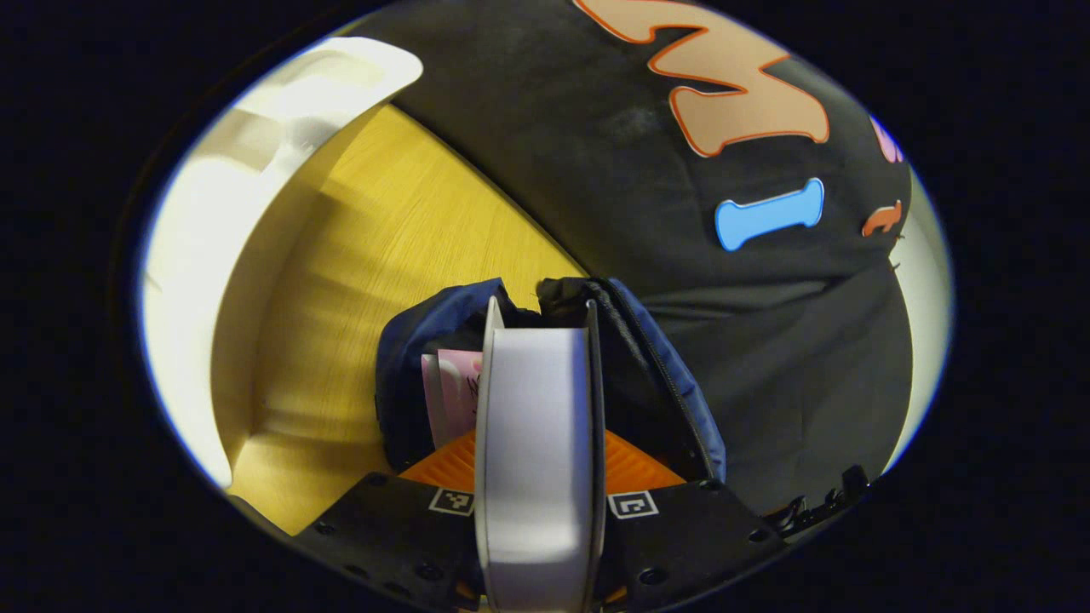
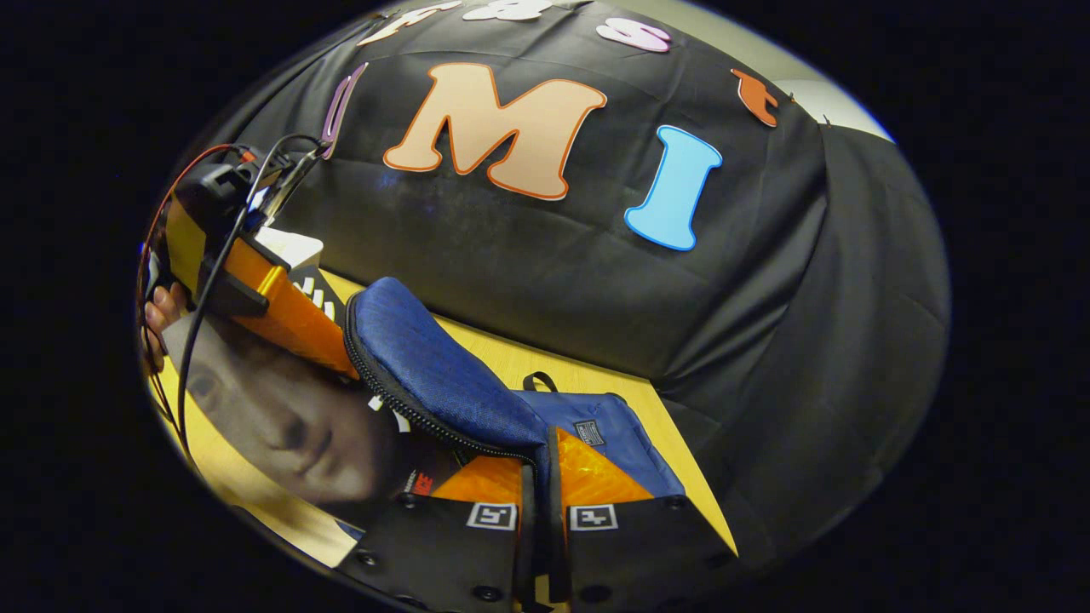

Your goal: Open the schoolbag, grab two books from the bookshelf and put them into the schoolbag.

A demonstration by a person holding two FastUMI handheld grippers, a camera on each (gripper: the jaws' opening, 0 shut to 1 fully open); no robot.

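In the left gripper view, you are holding a book (image 1: 539, 443) edge-on between the jaws of the left gripper (image 1: 540, 477), which are clamped on its two covers at the bottom centre of the frame. Just beyond it, in the middle of the frame, the schoolbag (image 1: 673, 375) is gaping open on the wooden surface (image 1: 358, 281), and a pink-covered book (image 1: 456, 396) is already standing inside its mouth. So you are on the second book, I judge, and the next move calls for lowering it straight down beside the pink one, then parting the jaws once it is seated. A white bookshelf (image 1: 221, 221) is curving along the left of the frame.

In the right gripper view, the jaws of the right gripper (image 2: 538, 502) are pinched together on the zipper edge of the schoolbag's flap (image 2: 426, 366), lifting it up and left of centre to keep the mouth open. At the left of the frame you are seeing what the other view hides: the left gripper's body from outside, your hand (image 2: 157, 315) behind it, and the broad cover of the held book below it.
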